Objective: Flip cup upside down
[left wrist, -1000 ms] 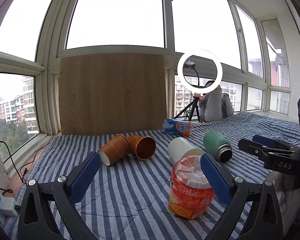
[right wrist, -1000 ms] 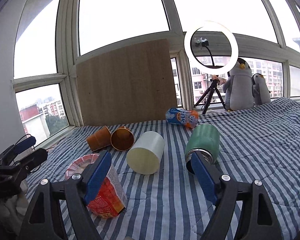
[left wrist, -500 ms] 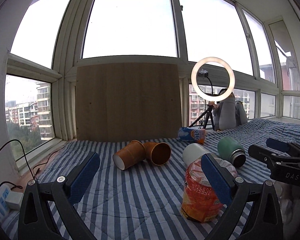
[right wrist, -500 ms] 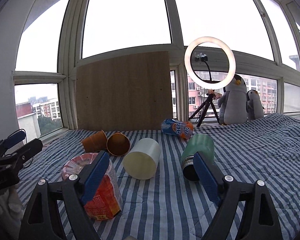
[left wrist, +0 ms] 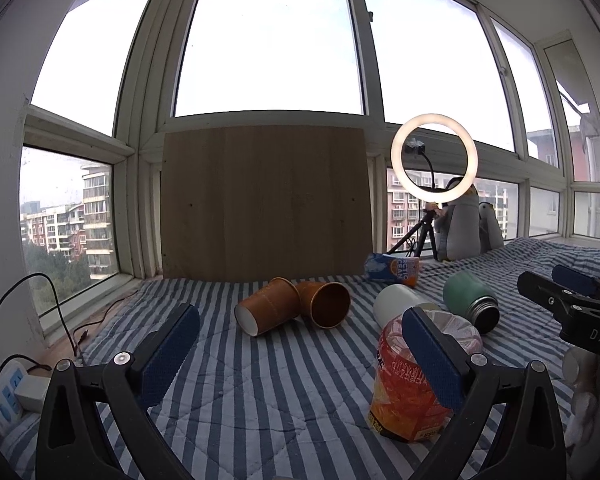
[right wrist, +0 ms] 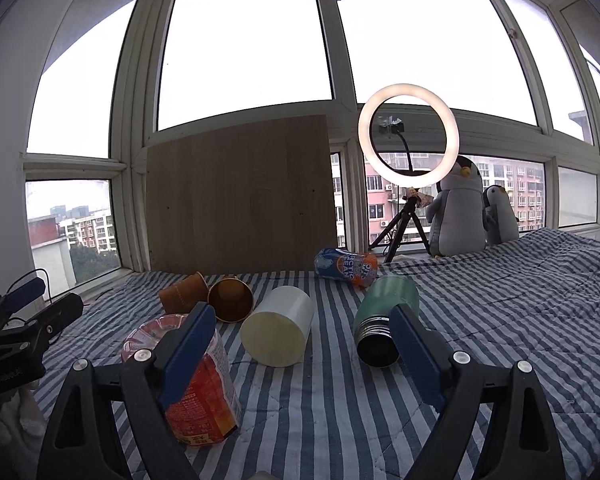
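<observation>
Several cups lie on a blue-striped quilt (left wrist: pixel 260 380). Two brown paper cups (left wrist: pixel 269 312) (left wrist: pixel 326 304) lie on their sides; they also show in the right wrist view (right wrist: pixel 180 296) (right wrist: pixel 232 300). A cream cup (right wrist: pixel 278 332) and a green metal cup (right wrist: pixel 384 320) lie on their sides too. An orange-labelled plastic cup (left wrist: pixel 410 384) stands upside down, also seen in the right wrist view (right wrist: pixel 198 396). My left gripper (left wrist: pixel 300 360) is open and empty. My right gripper (right wrist: pixel 300 356) is open and empty above the quilt.
A blue-orange can (right wrist: pixel 346 268) lies near the window. A wooden board (left wrist: pixel 264 204) leans on the window. A ring light on a tripod (right wrist: pixel 408 136) and plush penguins (right wrist: pixel 458 208) stand at the back right. A power strip and cables (left wrist: pixel 4 392) lie at left.
Both cameras have tilted upward and pulled back a little, so the cups sit lower in view. The objects have not moved. Both grippers stay open.
</observation>
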### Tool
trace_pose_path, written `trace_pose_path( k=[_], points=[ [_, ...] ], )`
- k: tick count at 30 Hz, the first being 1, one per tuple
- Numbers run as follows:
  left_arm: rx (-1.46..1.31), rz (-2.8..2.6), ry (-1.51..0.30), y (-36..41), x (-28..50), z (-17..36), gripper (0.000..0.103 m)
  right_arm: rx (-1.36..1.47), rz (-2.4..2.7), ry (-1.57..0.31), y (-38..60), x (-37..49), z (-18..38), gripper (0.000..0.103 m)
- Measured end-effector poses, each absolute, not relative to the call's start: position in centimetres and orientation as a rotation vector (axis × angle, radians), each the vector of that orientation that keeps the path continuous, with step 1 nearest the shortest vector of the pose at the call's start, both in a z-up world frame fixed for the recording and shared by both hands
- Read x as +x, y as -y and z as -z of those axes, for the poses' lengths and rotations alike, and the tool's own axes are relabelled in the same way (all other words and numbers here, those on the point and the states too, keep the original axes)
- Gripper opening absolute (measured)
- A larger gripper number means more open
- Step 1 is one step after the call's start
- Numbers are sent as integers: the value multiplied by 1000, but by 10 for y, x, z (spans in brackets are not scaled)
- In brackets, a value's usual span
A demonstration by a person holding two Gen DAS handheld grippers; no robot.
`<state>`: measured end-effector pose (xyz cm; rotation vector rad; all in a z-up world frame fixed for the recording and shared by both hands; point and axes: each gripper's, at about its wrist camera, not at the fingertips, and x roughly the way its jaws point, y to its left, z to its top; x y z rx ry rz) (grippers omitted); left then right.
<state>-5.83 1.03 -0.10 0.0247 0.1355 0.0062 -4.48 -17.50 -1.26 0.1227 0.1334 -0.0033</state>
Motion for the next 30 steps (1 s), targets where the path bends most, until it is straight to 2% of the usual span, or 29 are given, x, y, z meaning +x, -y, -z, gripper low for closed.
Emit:
trace_pose_path(
  k=[30],
  points=[
    [32, -24, -153, -9, -54, 4, 103, 95, 101, -81, 172, -55, 10, 86]
  ],
)
